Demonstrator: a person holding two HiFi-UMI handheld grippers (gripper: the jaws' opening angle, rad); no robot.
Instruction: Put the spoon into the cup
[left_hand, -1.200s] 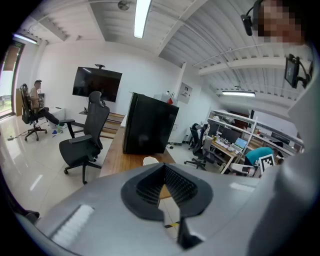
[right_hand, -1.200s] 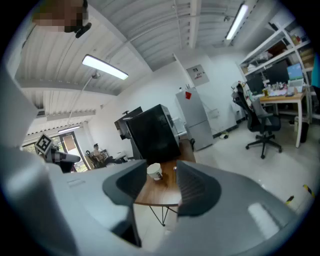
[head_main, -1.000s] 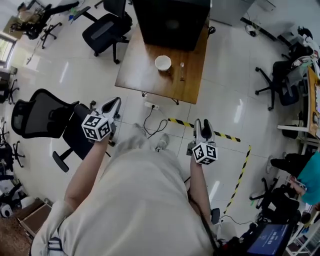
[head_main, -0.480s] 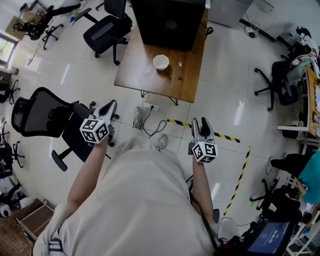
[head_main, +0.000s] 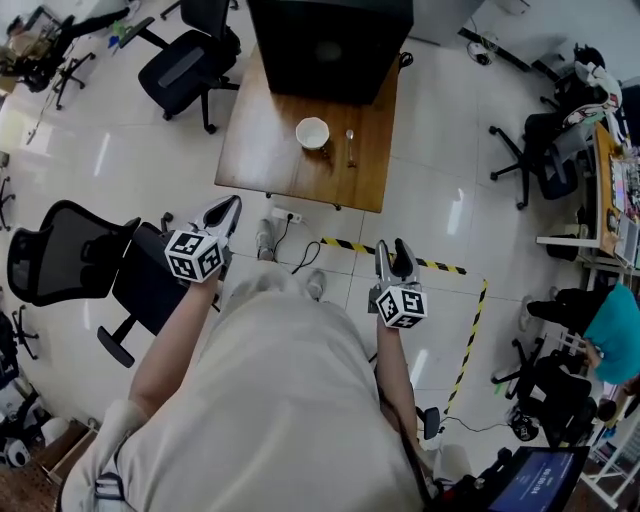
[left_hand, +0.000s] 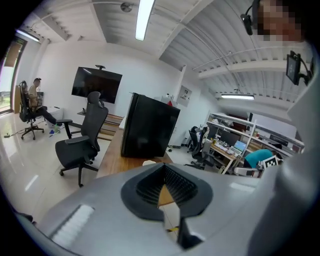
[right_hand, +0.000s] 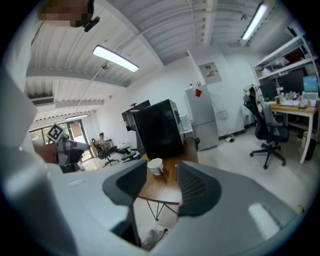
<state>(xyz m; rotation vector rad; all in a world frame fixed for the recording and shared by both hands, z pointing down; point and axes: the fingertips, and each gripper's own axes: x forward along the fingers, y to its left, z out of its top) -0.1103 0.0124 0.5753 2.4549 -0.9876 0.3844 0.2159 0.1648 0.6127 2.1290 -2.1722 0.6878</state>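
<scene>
This is a big room with a shiny white floor (head_main: 440, 130) and some black chairs (head_main: 180, 65) on wheels. In the middle stands a brown wooden bench (head_main: 260, 150). A big black box (head_main: 330, 45) sits at its far end.

The white cup (head_main: 313, 132) stands on the bench, just in front of the box. The spoon (head_main: 349, 146) lies flat on the wood just beside the cup, on its right. They are not touching. Seen from above, the cup looks empty. Nothing is in it yet.

The person stands on the floor, well apart from the bench, near a line of yellow and black tape (head_main: 470, 330). The left gripper (head_main: 229, 206) has its tips pressed together and holds nothing. The right gripper (head_main: 392, 250) is spread wide and is empty too. Far off, the cup and spoon show through its gap.

I think the job has not started. The person first needs to walk up to the bench. The spread right gripper is on the spoon's side, so it looks like the best one to use. The spoon is thin and lies flat, so the gripper should come down slowly, one jaw on each side of the handle, and pinch it well. It should also take care not to bump the cup and knock it over.
</scene>
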